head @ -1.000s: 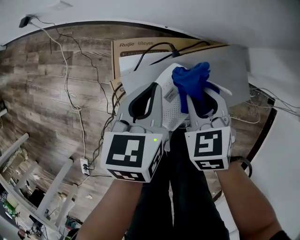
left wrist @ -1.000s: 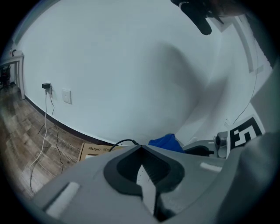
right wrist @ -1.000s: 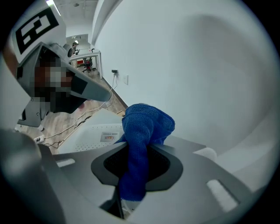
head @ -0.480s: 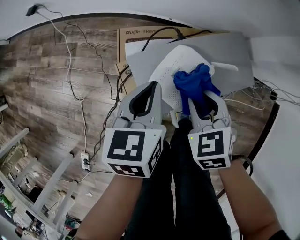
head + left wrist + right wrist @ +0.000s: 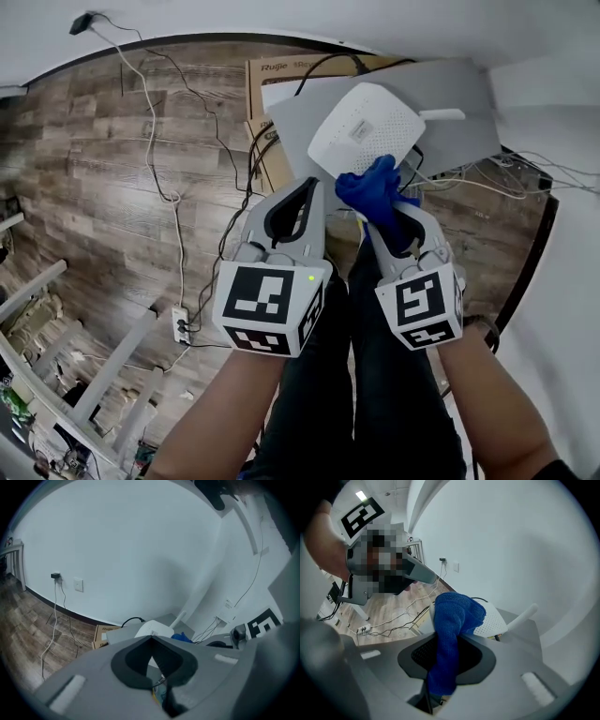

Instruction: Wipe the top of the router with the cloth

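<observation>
**Wood floor, grey board, cloth at the router's near edge**

Wood-plank floor (image 5: 103, 197) fills the left of the head view and runs up to a white wall (image 5: 281, 19). Loose cables (image 5: 155, 141) trail across the floor down to a power strip (image 5: 183, 326).

At the top, a grey board (image 5: 459, 103) lies over a cardboard box (image 5: 267, 70). The white router (image 5: 366, 127) sits on the board near its left end, with bare board to its right. Its antenna (image 5: 441, 114) sticks out sideways over that bare stretch. More cables (image 5: 497, 178) hang past the board's near right edge.

The right gripper (image 5: 382, 208) has its jaws clamped on a blue cloth (image 5: 373, 190). The bunched end of the cloth stands beyond the tips and meets the router's near edge. From the right gripper view, the cloth (image 5: 452, 630) covers the router's (image 5: 492, 623) left part, while the antenna (image 5: 524, 615) stays clear.

The left gripper (image 5: 307, 185) is just beside the right one, on its left. Its jaws are closed with nothing between them, and its tips stop short of the router (image 5: 151, 630).
</observation>
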`<state>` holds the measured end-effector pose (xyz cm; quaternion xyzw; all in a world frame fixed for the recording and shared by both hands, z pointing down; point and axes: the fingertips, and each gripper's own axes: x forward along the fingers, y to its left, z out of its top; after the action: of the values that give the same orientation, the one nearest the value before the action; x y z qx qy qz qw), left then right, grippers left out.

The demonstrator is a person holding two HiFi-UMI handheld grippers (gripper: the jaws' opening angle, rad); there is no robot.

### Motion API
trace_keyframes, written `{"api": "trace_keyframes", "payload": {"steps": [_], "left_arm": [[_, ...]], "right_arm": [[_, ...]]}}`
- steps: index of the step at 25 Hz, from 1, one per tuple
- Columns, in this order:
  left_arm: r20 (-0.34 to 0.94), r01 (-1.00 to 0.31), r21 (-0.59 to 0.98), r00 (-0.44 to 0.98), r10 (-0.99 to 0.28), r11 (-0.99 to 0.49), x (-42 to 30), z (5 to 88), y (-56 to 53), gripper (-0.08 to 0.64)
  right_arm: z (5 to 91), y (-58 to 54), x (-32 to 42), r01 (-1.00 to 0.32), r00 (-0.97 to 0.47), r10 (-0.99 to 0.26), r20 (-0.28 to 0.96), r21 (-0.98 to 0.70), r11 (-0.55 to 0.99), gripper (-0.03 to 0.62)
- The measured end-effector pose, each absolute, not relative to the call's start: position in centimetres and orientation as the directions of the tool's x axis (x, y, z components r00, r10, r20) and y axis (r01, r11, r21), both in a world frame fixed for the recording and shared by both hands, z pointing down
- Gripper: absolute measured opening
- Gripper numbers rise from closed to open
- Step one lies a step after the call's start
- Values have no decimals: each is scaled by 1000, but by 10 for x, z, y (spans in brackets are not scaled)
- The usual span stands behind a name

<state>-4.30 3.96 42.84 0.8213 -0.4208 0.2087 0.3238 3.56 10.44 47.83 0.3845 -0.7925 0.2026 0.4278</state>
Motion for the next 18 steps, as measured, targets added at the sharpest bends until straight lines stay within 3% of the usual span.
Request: {"api": "trace_keyframes", "payload": {"steps": [11,18], "left_arm": [[586,-811,362,582,-565,-460,-55,378,51,0],[620,-871,338,491,-612,-356,-96,388,71,0]], "right_arm": [[381,113,8,-797,-412,-492,767,-41,603,112],[374,141,-39,-746,-521,-420,743,-158,646,114]]}}
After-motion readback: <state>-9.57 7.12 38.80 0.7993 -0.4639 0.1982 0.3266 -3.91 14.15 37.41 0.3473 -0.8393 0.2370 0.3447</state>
